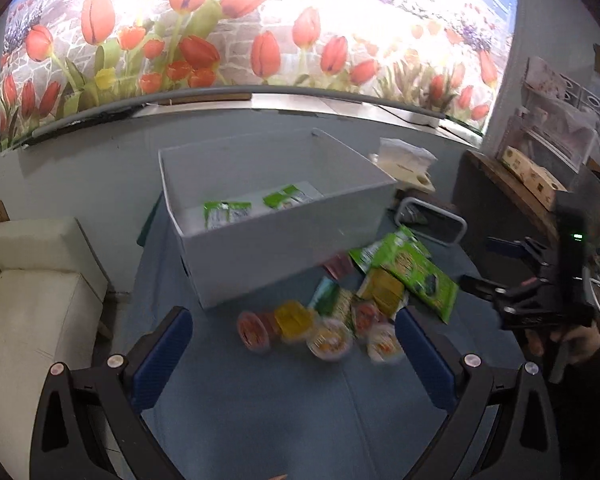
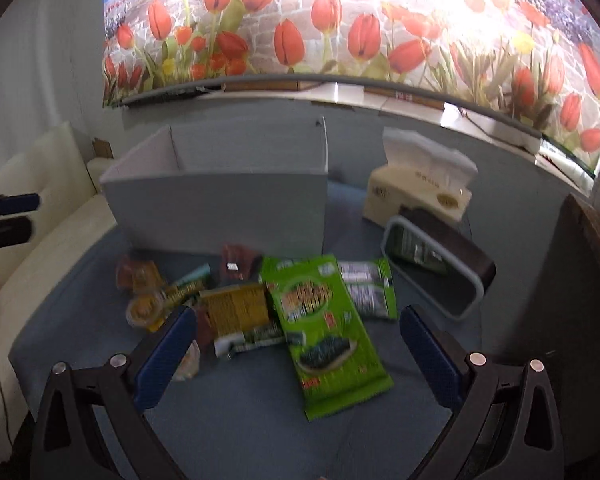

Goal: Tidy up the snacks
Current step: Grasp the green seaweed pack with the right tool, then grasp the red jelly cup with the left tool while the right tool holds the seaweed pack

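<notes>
A white box (image 1: 268,244) stands on the blue table with two green packets (image 1: 226,213) inside. In front of it lies a blurred heap of snacks: several jelly cups (image 1: 328,340), a yellow packet (image 2: 234,308) and a big green seaweed bag (image 2: 324,328). My left gripper (image 1: 294,330) hangs open above the cups, nothing between its blue pads. My right gripper (image 2: 292,330) is open over the seaweed bag, also holding nothing; it shows in the left wrist view at the right (image 1: 496,270). The left gripper's fingers (image 2: 8,216) show at the left edge of the right wrist view.
A tissue box (image 2: 416,194) stands right of the white box. A dark bin with a pale rim (image 2: 440,268) lies on its side beside it. A cream sofa (image 1: 32,308) borders the table on the left; a dark wooden cabinet (image 1: 500,204) stands to the right. A tulip mural covers the wall behind.
</notes>
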Tool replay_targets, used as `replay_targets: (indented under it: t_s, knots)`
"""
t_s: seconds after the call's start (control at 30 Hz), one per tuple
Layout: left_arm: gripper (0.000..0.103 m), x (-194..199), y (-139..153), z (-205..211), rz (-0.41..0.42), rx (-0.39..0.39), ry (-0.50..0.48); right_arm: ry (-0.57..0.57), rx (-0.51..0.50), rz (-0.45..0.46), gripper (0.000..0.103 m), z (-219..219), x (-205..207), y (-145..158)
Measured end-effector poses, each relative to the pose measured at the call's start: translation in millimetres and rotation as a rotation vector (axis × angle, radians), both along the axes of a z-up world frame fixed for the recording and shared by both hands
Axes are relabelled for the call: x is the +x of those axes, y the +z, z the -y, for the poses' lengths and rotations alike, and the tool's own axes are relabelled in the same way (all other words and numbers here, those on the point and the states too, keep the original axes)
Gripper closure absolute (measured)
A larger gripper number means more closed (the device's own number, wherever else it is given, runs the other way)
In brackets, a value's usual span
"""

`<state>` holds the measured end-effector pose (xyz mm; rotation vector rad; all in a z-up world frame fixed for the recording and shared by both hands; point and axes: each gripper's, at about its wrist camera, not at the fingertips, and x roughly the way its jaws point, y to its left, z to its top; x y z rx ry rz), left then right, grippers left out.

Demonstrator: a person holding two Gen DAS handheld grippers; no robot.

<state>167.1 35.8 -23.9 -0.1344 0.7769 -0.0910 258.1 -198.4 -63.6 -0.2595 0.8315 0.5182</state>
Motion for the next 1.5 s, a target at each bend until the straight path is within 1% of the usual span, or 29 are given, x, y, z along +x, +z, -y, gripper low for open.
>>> replay_targets:
  t_s: [0.03,0.1,0.17,0.2,0.27,0.37,0.47,0.53,0.67,0.77,0.8,0.83,0.9,1.0,1.1,1.17,1.27,1.4,1.47,1.5]
  knots:
    - [0.0,-15,-2,8,-0.003,-0.019,-0.011,-0.006,-0.022,-0.026,0.0,3,0,-12]
    - [0.0,-41,-7,23,-0.015,-0.026,-0.013,-0.014,-0.061,-0.043,0.0,5,1,-29]
    - [0.0,-60,-9,32,-0.026,0.013,0.015,-0.019,-0.052,-0.05,0.0,7,4,-41]
    - [0.0,-73,-9,36,-0.024,0.019,0.029,-0.022,-0.05,-0.059,0.0,7,8,-44]
    - [0.0,-88,-7,37,-0.03,0.005,0.039,-0.026,-0.058,-0.073,0.0,5,20,-52]
    - [0.0,-102,-3,33,-0.041,-0.03,0.041,-0.026,-0.121,-0.075,0.0,-5,40,-64]
    - [0.0,-110,-1,33,-0.043,-0.017,0.046,-0.005,-0.164,-0.082,0.0,-14,57,-76]
    - [0.0,-112,-1,31,-0.045,-0.006,0.053,-0.011,-0.194,-0.087,0.0,-17,66,-83]
    - [0.0,-113,-3,27,-0.055,-0.019,0.058,-0.001,-0.195,-0.121,0.0,-18,77,-95]
    - [0.0,-112,-5,24,-0.06,-0.034,0.066,-0.022,-0.145,-0.161,0.0,-13,84,-98]
    - [0.0,-112,-6,24,-0.06,-0.038,0.069,-0.028,-0.118,-0.183,0.003,-9,86,-99]
    - [0.0,-112,-7,23,-0.059,-0.044,0.071,-0.03,-0.104,-0.176,0.005,-7,87,-99]
    - [0.0,-109,-10,22,-0.069,-0.046,0.072,-0.046,-0.099,-0.155,0.025,-2,81,-95]
    - [0.0,-102,-18,19,-0.083,-0.039,0.081,-0.059,-0.082,-0.172,0.026,4,73,-92]
    - [0.0,-94,-24,15,-0.092,-0.045,0.088,-0.058,-0.097,-0.149,0.027,9,65,-89]
    - [0.0,-89,-26,11,-0.084,-0.048,0.092,-0.075,-0.091,-0.149,0.027,12,61,-84]
    - [0.0,-72,-30,5,-0.078,-0.026,0.108,-0.105,-0.069,-0.13,0.027,19,42,-72]
    - [0.0,-42,-37,-6,-0.079,-0.017,0.132,-0.129,-0.002,-0.089,0.027,30,9,-47]
    - [0.0,-20,-42,-11,-0.082,0.007,0.128,-0.128,0.052,-0.084,0.027,39,-4,-35]
    - [0.0,-9,-47,-12,-0.094,0.034,0.118,-0.128,0.071,-0.075,0.027,41,-15,-29]
